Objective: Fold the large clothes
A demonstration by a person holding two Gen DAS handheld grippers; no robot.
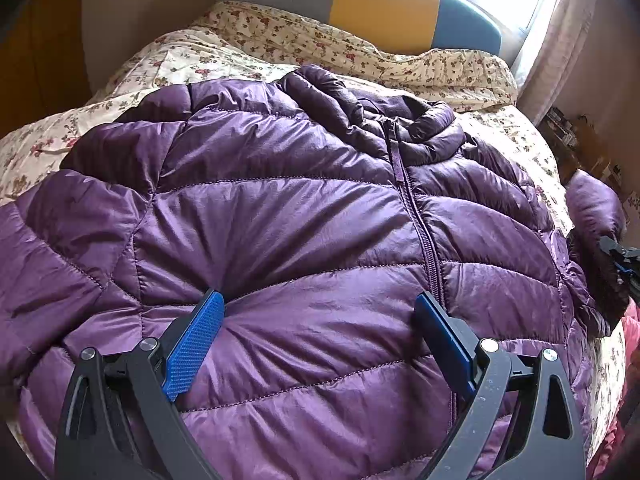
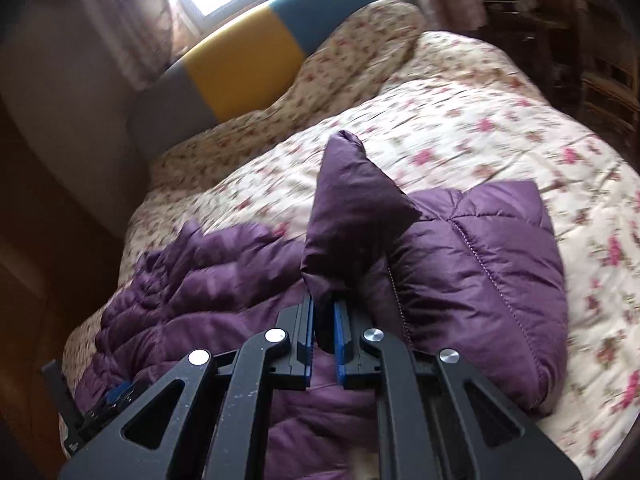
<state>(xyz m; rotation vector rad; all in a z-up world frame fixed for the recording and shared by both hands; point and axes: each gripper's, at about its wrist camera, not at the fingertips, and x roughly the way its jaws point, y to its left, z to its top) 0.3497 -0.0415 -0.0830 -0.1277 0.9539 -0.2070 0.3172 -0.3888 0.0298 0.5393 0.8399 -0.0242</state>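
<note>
Nearby, sleeve (image 2: pixel 352 208) over bedspread (image 2: pixel 500 128) edge

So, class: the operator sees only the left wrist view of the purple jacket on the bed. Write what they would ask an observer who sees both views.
Operator: Is the right gripper holding anything?
Observer: Yes, the right gripper is shut on the jacket sleeve.
Operator: Where is that sleeve?
Observer: Lifted, its cuff end sticking up above the floral bedspread.
Operator: And my gripper from there?
Observer: The left gripper is open, its pads pressing on the jacket front.
</note>
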